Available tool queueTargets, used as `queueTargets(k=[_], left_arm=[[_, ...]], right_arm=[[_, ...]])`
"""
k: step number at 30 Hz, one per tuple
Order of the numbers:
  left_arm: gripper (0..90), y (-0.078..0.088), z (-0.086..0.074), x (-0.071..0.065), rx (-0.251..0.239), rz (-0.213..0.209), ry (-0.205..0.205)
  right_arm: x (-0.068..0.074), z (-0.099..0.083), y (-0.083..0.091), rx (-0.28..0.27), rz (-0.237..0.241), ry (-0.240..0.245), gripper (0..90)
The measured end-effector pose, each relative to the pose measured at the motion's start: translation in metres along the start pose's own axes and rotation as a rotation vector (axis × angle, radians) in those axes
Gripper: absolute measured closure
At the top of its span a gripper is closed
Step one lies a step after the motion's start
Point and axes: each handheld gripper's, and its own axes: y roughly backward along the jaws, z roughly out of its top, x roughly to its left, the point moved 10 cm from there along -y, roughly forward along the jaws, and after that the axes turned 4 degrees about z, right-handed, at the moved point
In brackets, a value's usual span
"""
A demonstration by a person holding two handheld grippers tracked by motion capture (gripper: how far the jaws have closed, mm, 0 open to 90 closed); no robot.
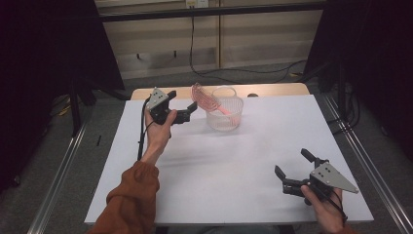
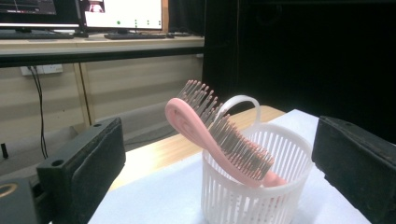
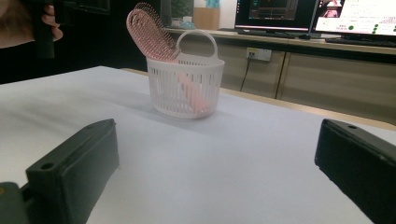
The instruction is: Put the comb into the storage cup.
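A white tabletop (image 1: 219,165) carries everything, laid over a wooden table whose bare strip shows along the far edge. Most of the sheet lies bare: the whole middle, the near edge and both near corners hold nothing but the right gripper.

Near the far edge, a little left of its middle, stands a white slatted basket (image 1: 224,114) with a hoop handle. A pink brush (image 1: 203,97) sits in it handle down, its bristled head leaning out over the rim toward the left. In the left gripper view the brush (image 2: 219,140) rests against the rim, bristles facing up and right.

The left gripper (image 1: 184,110) hangs just left of the basket, near the brush head, jaws spread wide and holding nothing; in its own view both jaws flank the basket (image 2: 254,186) without touching it. The sleeve and forearm run back from it toward the near left corner.

The right gripper (image 1: 292,166) rests low by the near right corner, well apart from the basket, jaws likewise wide and empty. Its view looks across bare sheet to the basket (image 3: 184,86) and brush (image 3: 152,32).

Beyond the far edge lie floor cables and a wall panel; dark curtains close both sides.
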Motion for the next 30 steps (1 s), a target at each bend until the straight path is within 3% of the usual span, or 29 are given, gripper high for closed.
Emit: queueTargets(k=[2, 4, 8, 10, 11, 17, 19, 22, 24, 30], left_arm=[[2.3, 0.004, 0.0, 0.001, -0.008, 0.017, 0.005], [1.7, 0.009, -0.001, -0.001, -0.01, 0.005, 0.022], [1.7, 0.016, -0.006, -0.002, 0.001, -0.002, 0.013], [1.4, 0.019, -0.007, 0.0, -0.003, 0.015, 0.013], [1.1, 0.021, -0.007, -0.001, -0.008, -0.001, 0.019], [1.2, 0.032, -0.01, -0.002, -0.003, -0.006, 0.014], [2.0, 0.037, -0.008, -0.004, -0.029, -0.012, 0.025], [2.4, 0.043, -0.007, -0.006, -0.036, -0.017, 0.001], [2.4, 0.047, -0.008, -0.008, -0.039, -0.021, 0.012], [2.4, 0.055, -0.011, -0.008, -0.038, -0.002, -0.016]], right_arm=[[0.0, 0.0, 0.0, 0.0, -0.002, -0.001, 0.0], [0.0, 0.0, 0.0, 0.002, -0.003, 0.0, 0.0], [0.0, 0.0, 0.001, 0.004, -0.01, 0.004, 0.0], [-0.001, 0.001, 0.001, -0.002, -0.015, 0.001, 0.0], [-0.001, 0.001, 0.001, -0.003, -0.016, 0.001, 0.0], [-0.002, 0.001, 0.001, -0.003, -0.016, 0.002, 0.0], [-0.002, 0.001, 0.001, -0.003, -0.015, -0.003, 0.0], [-0.002, 0.001, 0.001, -0.001, -0.019, 0.0, 0.0], [-0.002, 0.001, 0.001, -0.002, -0.018, 0.001, 0.0], [-0.002, 0.001, 0.001, -0.003, -0.018, 0.0, 0.0]])
